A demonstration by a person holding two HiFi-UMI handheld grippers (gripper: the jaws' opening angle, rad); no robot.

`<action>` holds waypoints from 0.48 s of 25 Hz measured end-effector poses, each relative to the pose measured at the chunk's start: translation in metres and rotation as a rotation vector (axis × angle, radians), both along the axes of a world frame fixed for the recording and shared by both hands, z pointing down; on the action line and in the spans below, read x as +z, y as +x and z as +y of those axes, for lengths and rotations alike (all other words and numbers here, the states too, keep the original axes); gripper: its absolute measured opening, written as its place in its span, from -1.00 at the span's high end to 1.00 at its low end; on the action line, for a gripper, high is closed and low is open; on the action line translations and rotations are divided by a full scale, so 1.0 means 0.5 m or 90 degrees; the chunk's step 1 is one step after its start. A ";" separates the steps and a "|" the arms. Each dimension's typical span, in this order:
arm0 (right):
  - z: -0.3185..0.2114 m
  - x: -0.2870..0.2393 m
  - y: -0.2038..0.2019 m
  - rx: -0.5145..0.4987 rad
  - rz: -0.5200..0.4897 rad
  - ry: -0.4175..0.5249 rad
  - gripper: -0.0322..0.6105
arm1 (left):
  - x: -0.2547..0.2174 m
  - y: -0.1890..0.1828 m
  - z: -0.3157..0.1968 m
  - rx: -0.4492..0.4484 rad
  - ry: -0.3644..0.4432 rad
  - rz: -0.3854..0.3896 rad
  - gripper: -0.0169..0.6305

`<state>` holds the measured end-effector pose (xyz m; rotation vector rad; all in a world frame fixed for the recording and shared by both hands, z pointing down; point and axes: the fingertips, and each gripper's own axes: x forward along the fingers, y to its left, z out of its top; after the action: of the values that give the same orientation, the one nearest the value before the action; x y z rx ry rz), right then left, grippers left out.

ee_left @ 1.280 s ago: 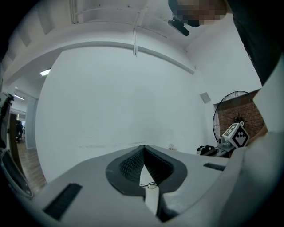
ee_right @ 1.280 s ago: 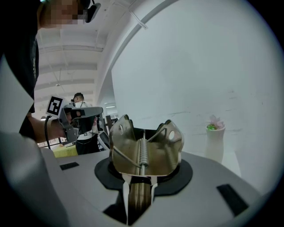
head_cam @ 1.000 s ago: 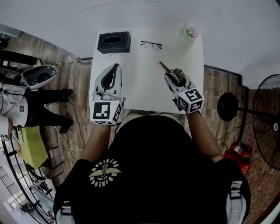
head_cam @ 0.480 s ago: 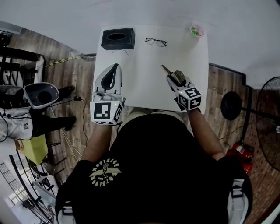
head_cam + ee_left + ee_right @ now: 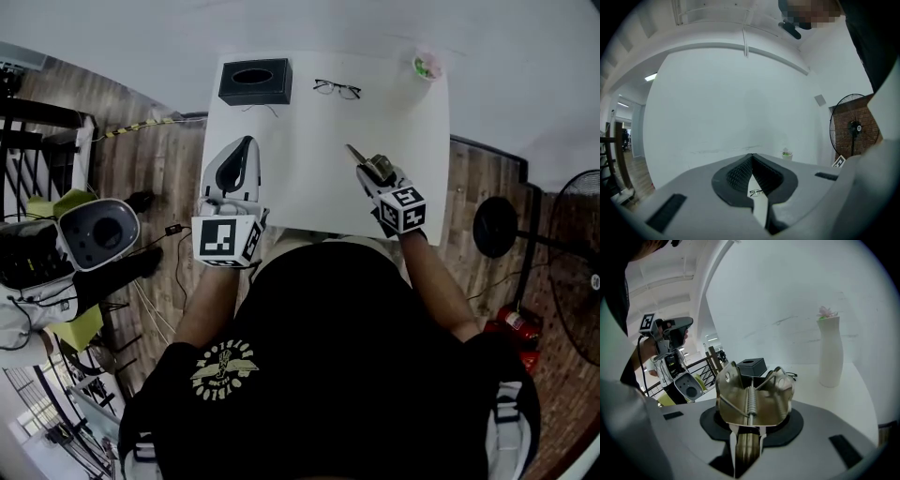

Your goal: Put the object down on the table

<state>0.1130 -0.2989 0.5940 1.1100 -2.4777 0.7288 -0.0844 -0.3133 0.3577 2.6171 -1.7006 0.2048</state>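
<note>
One shiny metal clip is held in the right gripper, over the near right part of the white table. The jaws are closed partway and squeeze the clip's thin end. We cannot tell if the clip touches the table. The left gripper is over the near left part, with its jaw tips pressed together and nothing in them.

On the far side of the table we see a black box at the left, glasses in the middle and a white vase at the right corner. All three are well apart from the clip.

A moment ago the right gripper was higher. It has gone down toward the table, and the left one stayed put.

The clip is bent sheet metal with two round ears, a hole in each, and a coiled spring down the middle. The table is smooth and flat.
</note>
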 end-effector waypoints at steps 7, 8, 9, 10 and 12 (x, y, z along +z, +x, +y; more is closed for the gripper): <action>0.005 0.056 -0.006 -0.008 0.026 -0.034 0.59 | 0.006 -0.008 -0.002 -0.001 -0.004 0.004 0.92; 0.006 0.063 -0.007 -0.009 0.029 -0.039 0.59 | 0.007 -0.010 -0.003 -0.002 -0.004 0.006 0.92; 0.006 0.069 -0.009 -0.010 0.032 -0.043 0.59 | 0.008 -0.012 -0.004 -0.003 -0.005 0.007 0.92; 0.006 0.076 -0.011 -0.011 0.034 -0.047 0.59 | 0.009 -0.015 -0.005 -0.003 -0.005 0.007 0.92; 0.005 0.088 -0.014 -0.011 0.039 -0.055 0.59 | 0.011 -0.019 -0.007 -0.004 -0.008 0.009 0.92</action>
<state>0.1061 -0.2962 0.6378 1.0619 -2.3784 0.7763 -0.0941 -0.3168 0.3633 2.5969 -1.6979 0.1957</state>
